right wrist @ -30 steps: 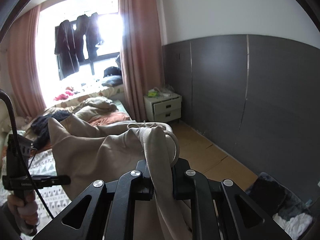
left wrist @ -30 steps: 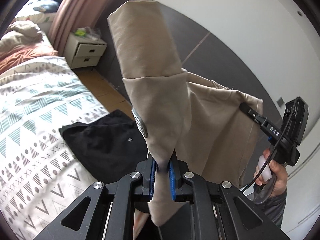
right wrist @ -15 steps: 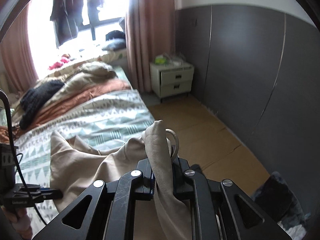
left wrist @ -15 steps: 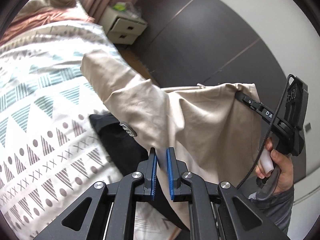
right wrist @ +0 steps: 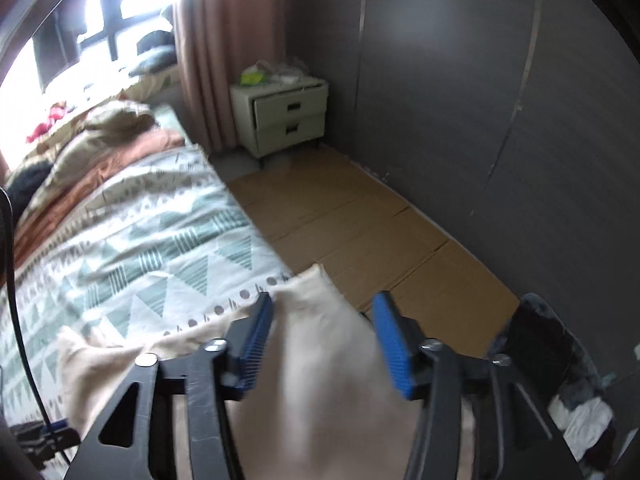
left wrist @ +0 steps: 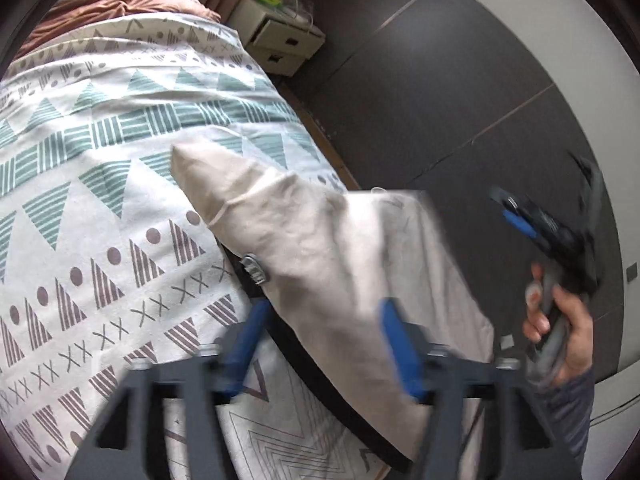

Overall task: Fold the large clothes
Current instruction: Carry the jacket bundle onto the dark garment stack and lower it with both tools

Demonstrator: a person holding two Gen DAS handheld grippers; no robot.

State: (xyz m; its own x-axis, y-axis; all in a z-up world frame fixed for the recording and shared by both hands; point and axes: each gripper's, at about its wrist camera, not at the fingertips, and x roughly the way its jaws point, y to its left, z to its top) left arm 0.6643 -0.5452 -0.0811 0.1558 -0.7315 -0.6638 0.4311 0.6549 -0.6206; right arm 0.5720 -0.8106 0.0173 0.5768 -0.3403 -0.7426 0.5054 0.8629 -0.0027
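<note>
On the near corner of the bed (left wrist: 100, 128), a large beige garment (left wrist: 320, 272) lies spread over the patterned bedspread, reaching to the mattress edge beside the floor. One folded, tube-like part of it points up the bed toward the pillows, and a small oval label or badge (left wrist: 255, 269) shows on its side. A dark garment (left wrist: 304, 364) peeks out from beneath the beige cloth along its lower edge.

The left tool (left wrist: 320, 344) hangs over the garment with its blue pads set wide apart. Its jaws have just been opening; the beige cloth lies between and below them, and the pads do not press on it. The picture is blurred here.

The right tool (right wrist: 324, 332) also stands wide, its jaws having just been opening. Beige cloth fills the gap beneath them, loose and not pinched. In the left wrist view this tool (left wrist: 524, 220) is seen off to the right, past the edge of the garment, gripped by a hand (left wrist: 568, 332) in a dark sleeve.

Beyond the bed stand a pale two-drawer nightstand (right wrist: 286, 118), a pink curtain (right wrist: 204, 52), a bright window and a dark grey panelled wall (right wrist: 460, 92). Flattened cardboard (right wrist: 360, 232) covers the floor beside the bed. Rumpled orange and tan bedding (right wrist: 100, 148) lies at the head.
</note>
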